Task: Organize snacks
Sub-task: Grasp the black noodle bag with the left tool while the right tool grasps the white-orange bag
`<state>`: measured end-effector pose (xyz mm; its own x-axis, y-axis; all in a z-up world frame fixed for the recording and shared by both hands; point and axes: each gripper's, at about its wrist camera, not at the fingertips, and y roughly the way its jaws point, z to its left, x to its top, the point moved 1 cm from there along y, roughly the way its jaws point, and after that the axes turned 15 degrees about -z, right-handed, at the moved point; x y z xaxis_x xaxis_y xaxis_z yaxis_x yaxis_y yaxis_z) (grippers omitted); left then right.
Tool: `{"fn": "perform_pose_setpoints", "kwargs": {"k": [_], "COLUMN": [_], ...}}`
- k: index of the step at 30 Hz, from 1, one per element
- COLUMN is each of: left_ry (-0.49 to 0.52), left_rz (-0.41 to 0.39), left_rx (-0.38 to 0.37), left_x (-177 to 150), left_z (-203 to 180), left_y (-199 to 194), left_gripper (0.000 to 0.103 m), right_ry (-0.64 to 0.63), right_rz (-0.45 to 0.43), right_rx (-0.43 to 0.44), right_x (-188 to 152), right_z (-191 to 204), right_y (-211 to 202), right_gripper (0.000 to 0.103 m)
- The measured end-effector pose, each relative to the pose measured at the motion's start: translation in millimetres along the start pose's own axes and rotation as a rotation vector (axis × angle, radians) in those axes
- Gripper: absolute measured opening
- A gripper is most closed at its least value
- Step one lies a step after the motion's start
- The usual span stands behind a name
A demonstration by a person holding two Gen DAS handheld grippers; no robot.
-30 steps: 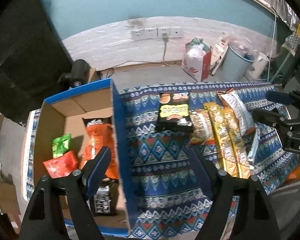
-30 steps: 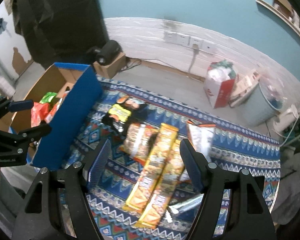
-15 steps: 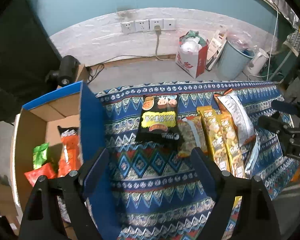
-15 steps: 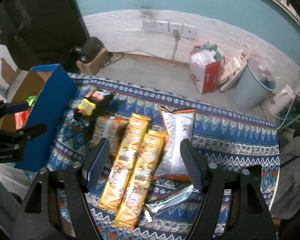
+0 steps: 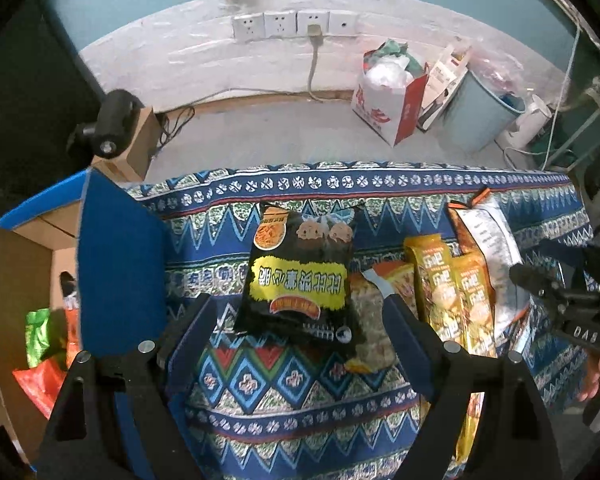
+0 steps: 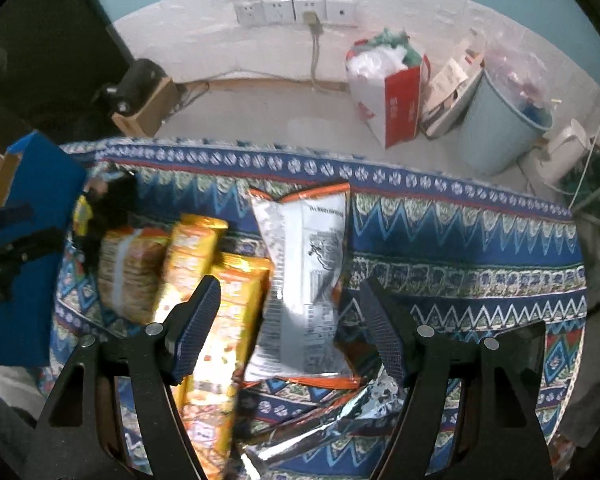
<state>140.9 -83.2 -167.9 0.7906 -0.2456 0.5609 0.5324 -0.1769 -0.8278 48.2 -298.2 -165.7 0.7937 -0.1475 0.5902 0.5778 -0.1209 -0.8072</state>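
While both tools hang over the patterned cloth (image 5: pixel 300 392), the left gripper (image 5: pixel 298 320) has its jaws spread wide and empty, the black snack bag (image 5: pixel 300 276) lying flat between and just beyond its fingertips at frame centre. At the left edge of that view stands the blue-sided cardboard box (image 5: pixel 120 272), with green and red packets inside. The right gripper (image 6: pixel 290 312) is likewise released and holds nothing; the white-and-orange chip bag (image 6: pixel 304 280) lies between its fingers, with the yellow packets (image 6: pixel 216 280) just left of it and a silver wrapper (image 6: pixel 320 428) at the lower centre. A blue bin (image 6: pixel 500 128) stands on the floor, upper right.
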Motion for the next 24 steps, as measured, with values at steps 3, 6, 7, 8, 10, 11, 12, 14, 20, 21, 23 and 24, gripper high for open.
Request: {"fn": "perform_pose_setpoints", "kwargs": {"k": [3,6,7,8,10,11,12,14,20,21,23,24], "left_ry": [-0.027,-0.038,-0.044,-0.052,-0.068,-0.072,-0.076,-0.095,-0.141,-0.156,-0.168,-0.166], "left_rz": [0.015,0.034,0.041,0.050,0.072,0.080,0.086,0.090,0.099,0.101,0.104,0.102], "left_rx": [-0.008,-0.001,0.001,0.003,0.006,0.009,0.013,0.005,-0.011,-0.022,-0.037,-0.036], "left_x": [2.3,2.9,2.9,2.8,1.6,1.1,0.5,-1.1,-4.6,-5.9,-7.5,-7.8], "left_z": [1.6,3.3,4.3,5.4,8.2,9.4,11.0,15.2,24.3,25.8,28.0,27.8], "left_y": [12.2,24.3,28.8,33.2,41.9,45.1,48.2,53.4,63.2,63.9,65.1,64.9], "left_gripper": [0.086,0.086,0.086,0.086,0.086,0.086,0.086,0.086,0.086,0.086,0.080,0.078], "right_ry": [0.004,-0.002,-0.003,-0.005,-0.002,0.001,0.005,0.012,0.028,0.026,0.023,0.021], "right_rz": [0.021,0.033,0.036,0.040,0.048,0.052,0.056,0.061,0.095,0.101,0.112,0.120], "right_rx": [0.005,0.006,0.006,0.006,0.005,0.005,0.004,0.003,-0.005,-0.008,-0.009,-0.008], "right_x": [-3.4,-5.4,-5.9,-6.9,-8.4,-9.3,-10.0,-11.3,-14.7,-15.4,-16.3,-16.6], "right_z": [-3.4,-6.0,-6.8,-7.8,-10.3,-11.7,-13.2,-15.1,-17.7,-17.1,-17.2,-17.3], "right_y": [10.0,16.1,17.9,20.0,24.1,25.8,28.2,31.6,45.7,47.5,49.2,50.7], "right_gripper": [0.073,0.073,0.073,0.073,0.073,0.073,0.073,0.073,0.072,0.072,0.072,0.069]}}
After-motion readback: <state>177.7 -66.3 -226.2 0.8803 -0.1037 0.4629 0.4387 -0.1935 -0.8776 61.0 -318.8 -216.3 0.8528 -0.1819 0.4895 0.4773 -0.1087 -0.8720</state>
